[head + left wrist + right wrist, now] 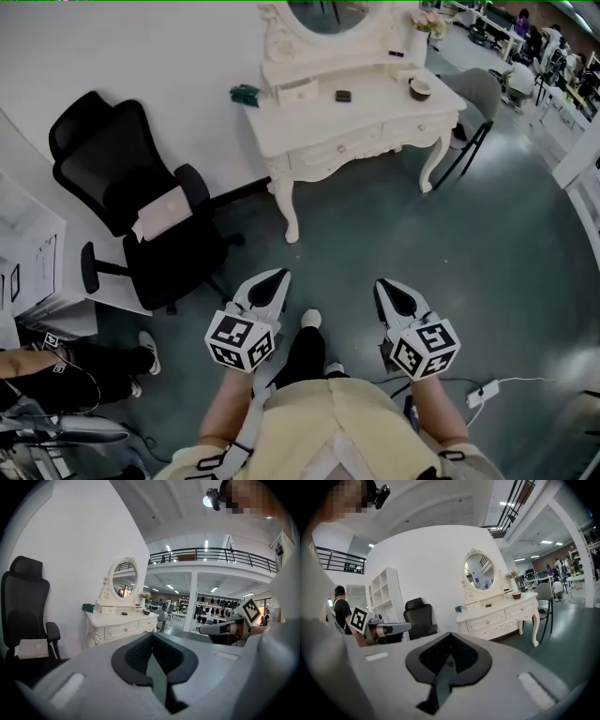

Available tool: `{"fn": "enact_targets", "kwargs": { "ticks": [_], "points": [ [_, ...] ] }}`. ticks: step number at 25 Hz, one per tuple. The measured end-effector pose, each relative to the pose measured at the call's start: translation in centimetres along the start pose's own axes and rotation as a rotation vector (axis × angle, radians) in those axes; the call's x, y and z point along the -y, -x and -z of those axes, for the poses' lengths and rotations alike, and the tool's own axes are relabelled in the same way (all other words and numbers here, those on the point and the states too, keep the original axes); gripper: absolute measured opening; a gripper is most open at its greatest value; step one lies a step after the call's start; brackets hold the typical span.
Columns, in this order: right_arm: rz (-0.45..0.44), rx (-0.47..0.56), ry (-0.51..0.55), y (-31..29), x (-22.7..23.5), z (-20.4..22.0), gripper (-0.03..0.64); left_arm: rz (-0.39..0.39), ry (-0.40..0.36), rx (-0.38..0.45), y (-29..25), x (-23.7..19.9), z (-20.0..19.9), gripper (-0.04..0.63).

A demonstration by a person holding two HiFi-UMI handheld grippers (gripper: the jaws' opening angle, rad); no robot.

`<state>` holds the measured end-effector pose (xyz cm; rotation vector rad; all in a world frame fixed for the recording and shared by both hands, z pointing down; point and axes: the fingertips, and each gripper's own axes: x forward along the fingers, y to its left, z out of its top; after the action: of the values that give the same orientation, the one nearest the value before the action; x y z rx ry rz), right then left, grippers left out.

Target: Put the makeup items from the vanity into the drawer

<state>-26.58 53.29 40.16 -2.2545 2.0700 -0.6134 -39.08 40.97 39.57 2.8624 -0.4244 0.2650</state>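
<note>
Two front drawers (342,148) shut; bowl (420,87) atop vanity (375,96).

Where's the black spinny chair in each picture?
Head view: black chair at the left, left of the white vanity.
Left gripper view: far left edge, left of the vanity.
Right gripper view: left of centre, left of the vanity.
Shared landmark: the white vanity, always on the chair's right.

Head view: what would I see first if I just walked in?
A fancy white vanity with an oval mirror stands at the top, against the wall. A black chair sits to its left. Low in the middle, the left tongs and right tongs point toward the vanity, shut and empty.
</note>
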Motion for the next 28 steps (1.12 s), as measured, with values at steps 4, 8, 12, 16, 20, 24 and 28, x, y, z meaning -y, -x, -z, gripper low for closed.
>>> {"fn": "enact_targets", "kwargs": {
  "ticks": [4, 8, 12, 16, 20, 24, 28],
  "points": [
    [-0.012, -0.011, 0.02, -2.4, 0.3, -0.5, 0.002, -0.002, 0.005, -0.007, -2.0, -2.3, 0.1, -0.003],
    [-0.031, -0.011, 0.025, -6.1, 0.8, -2.1, 0.016, 0.013, -0.008, -0.005, -4.8, -4.8, -1.3, -0.003],
    [-0.051, -0.031, 0.041, -10.2, 1.2, -3.3, 0.056, 0.015, -0.041, -0.016, -7.3, -7.4, -2.4, -0.003],
    [-0.074, -0.04, 0.057, -14.3, 1.7, -4.8, 0.09, 0.014, -0.054, -0.022, -9.4, -10.5, -3.5, -0.003],
    [-0.087, -0.056, 0.076, -18.0, 2.3, -6.0, 0.122, 0.011, -0.049, -0.033, -11.3, -13.7, -4.4, -0.003],
    [-0.087, -0.074, 0.083, -20.9, 3.0, -7.1, 0.157, 0.03, -0.054, -0.055, -12.9, -16.2, -4.9, -0.003],
    [-0.098, -0.091, 0.083, -23.5, 4.2, -7.6, 0.189, 0.029, -0.061, -0.086, -14.9, -18.4, -4.9, -0.003]
  ]
}}
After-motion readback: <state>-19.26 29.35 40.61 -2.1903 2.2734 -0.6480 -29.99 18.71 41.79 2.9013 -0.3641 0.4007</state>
